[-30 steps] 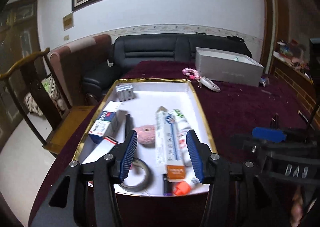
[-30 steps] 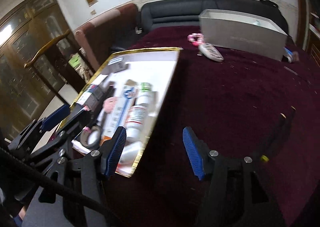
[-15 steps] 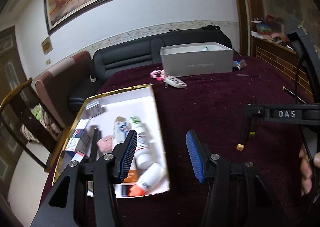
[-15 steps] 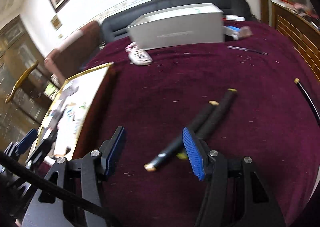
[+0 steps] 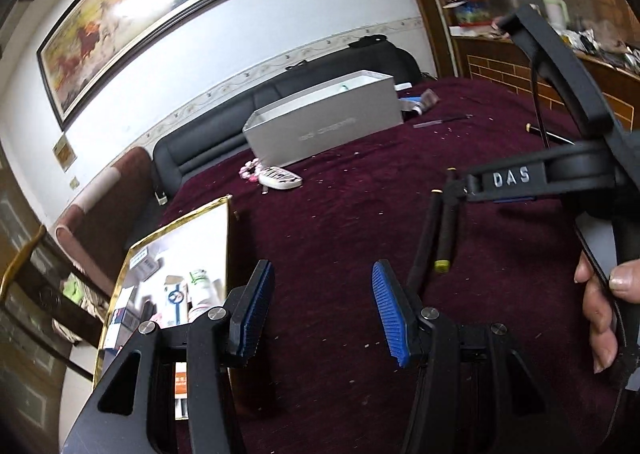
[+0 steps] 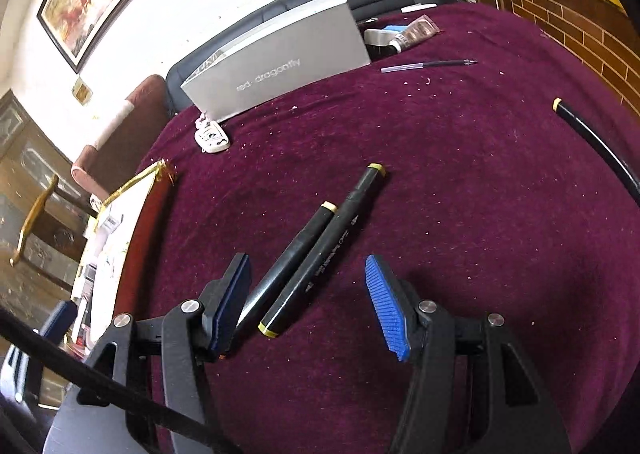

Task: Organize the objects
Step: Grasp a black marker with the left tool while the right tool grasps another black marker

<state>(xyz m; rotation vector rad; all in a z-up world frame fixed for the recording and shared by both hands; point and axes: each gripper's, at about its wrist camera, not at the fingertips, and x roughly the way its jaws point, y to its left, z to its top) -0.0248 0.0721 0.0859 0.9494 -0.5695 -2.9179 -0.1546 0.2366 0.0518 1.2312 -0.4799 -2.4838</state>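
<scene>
My right gripper (image 6: 308, 304) hangs spread over two black yellow-capped marker pens (image 6: 320, 250) lying side by side on the maroon-clothed desk (image 6: 460, 181), their near ends between its fingers. My left gripper (image 5: 322, 310), also spread and empty, hovers just right of the gold-rimmed white tray (image 5: 224, 221).

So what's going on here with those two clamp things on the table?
A person is tidying a table covered in dark red cloth, with a hand-held gripper in each hand. The right gripper stands open right over two black markers lying side by side, gripping neither. The left gripper is open and empty above bare cloth. At the left sits a gold-edged tray holding tubes and small boxes; a grey box stands at the back.
</scene>
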